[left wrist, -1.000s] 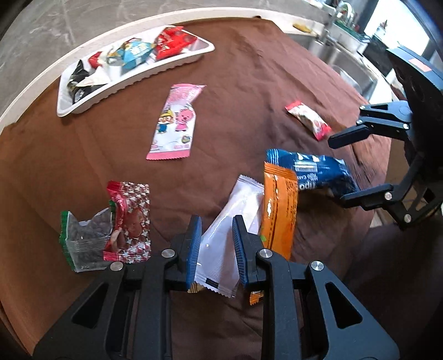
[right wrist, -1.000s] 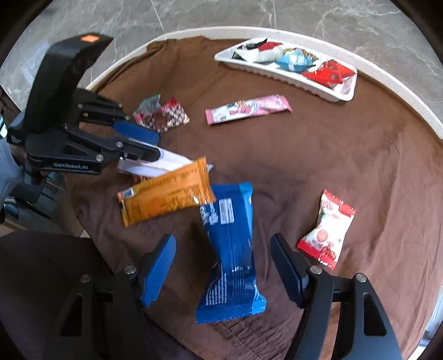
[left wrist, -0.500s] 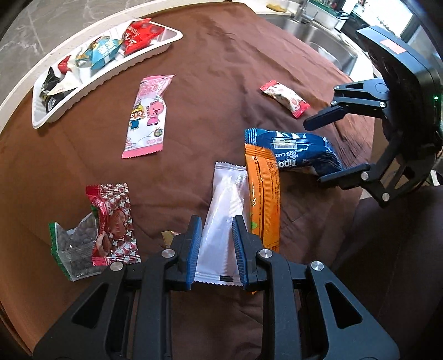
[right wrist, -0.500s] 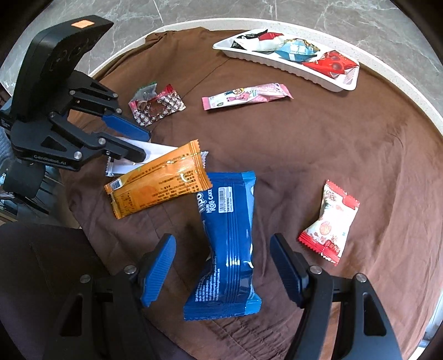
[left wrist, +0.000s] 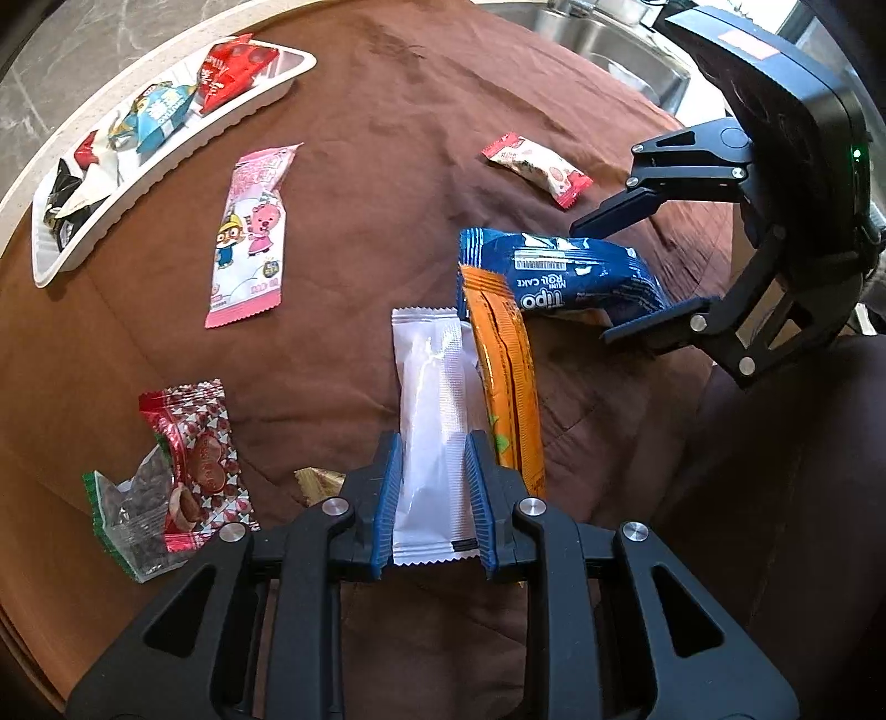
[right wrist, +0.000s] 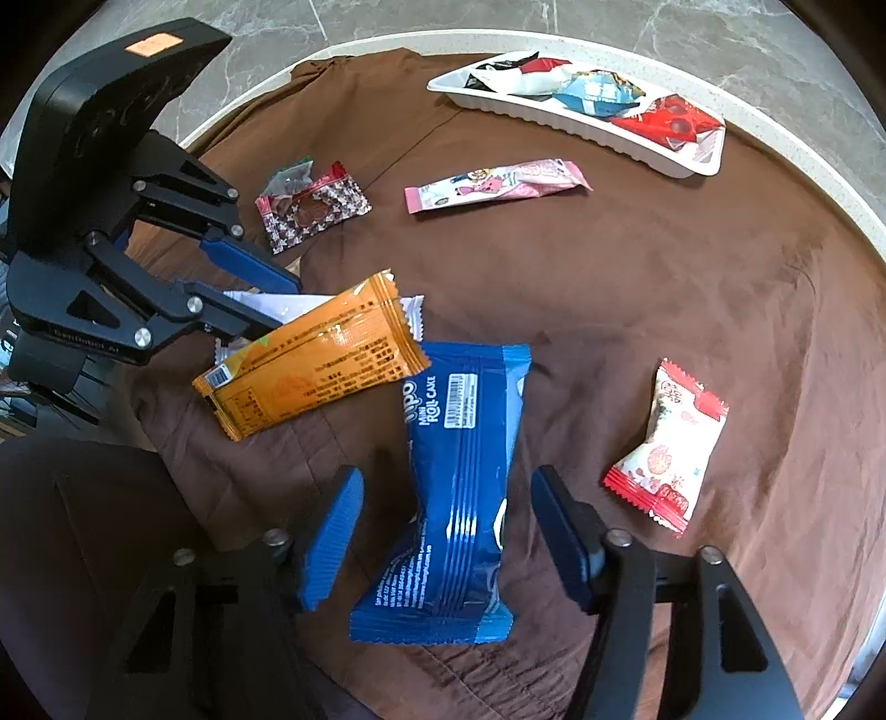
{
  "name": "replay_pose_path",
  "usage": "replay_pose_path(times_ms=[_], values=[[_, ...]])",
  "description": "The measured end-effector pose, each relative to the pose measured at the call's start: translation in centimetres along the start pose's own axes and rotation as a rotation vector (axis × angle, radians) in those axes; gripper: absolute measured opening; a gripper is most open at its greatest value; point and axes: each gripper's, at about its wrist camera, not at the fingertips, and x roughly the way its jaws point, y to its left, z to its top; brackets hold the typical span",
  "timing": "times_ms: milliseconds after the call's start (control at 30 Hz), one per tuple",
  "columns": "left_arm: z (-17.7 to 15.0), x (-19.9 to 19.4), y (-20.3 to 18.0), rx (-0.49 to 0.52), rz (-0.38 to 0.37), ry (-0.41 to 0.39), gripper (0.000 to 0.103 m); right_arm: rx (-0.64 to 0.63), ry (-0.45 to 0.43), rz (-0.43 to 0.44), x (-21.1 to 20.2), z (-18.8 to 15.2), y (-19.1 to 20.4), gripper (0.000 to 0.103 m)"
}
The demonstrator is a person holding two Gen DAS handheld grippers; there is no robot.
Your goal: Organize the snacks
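Left wrist view: a glossy white packet (left wrist: 434,437) is pinched by the left gripper (left wrist: 433,498). Right wrist view: the right gripper (right wrist: 443,531) is spread around a crinkled blue packet (right wrist: 457,498). Only there is its rear seam shown.

Grey marble floor (right wrist: 692,22), steel sink (left wrist: 614,44)

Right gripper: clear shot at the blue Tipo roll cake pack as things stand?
Probably yes. The right gripper is open, its fingers either side of the blue Tipo roll cake pack with nothing between. Only the orange snack wrapper overlaps the pack's far end, away from the fingers.
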Motion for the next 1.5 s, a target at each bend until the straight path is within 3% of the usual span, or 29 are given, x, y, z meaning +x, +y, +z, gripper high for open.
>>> replay_pose_path(times_ms=[267,533,733,933,1500], values=[[0.9,1.2,-0.8,0.043,0.011,0.019,0.025,0.023,0.012,-0.004,0.7,-0.1,-0.4,0.042],[2.1,2.9,-1.7,0.073,0.036,0.033,0.028,0.030,0.003,-0.019,0.9,-0.4,-0.5,0.033],[2.7,3.4,-2.4,0.092,0.027,0.013,0.026,0.078,-0.012,0.011,0.7,-0.5,-1.6,0.032],[2.7,2.8,-1.1,0.013,-0.009,-0.025,0.016,0.141,-0.041,0.047,-0.2,-0.8,-2.9,0.031],[1.3,-0.8,2.6,-0.141,-0.087,-0.119,0.015,0.322,-0.139,0.242,-3.0,0.8,-6.0,0.031]])
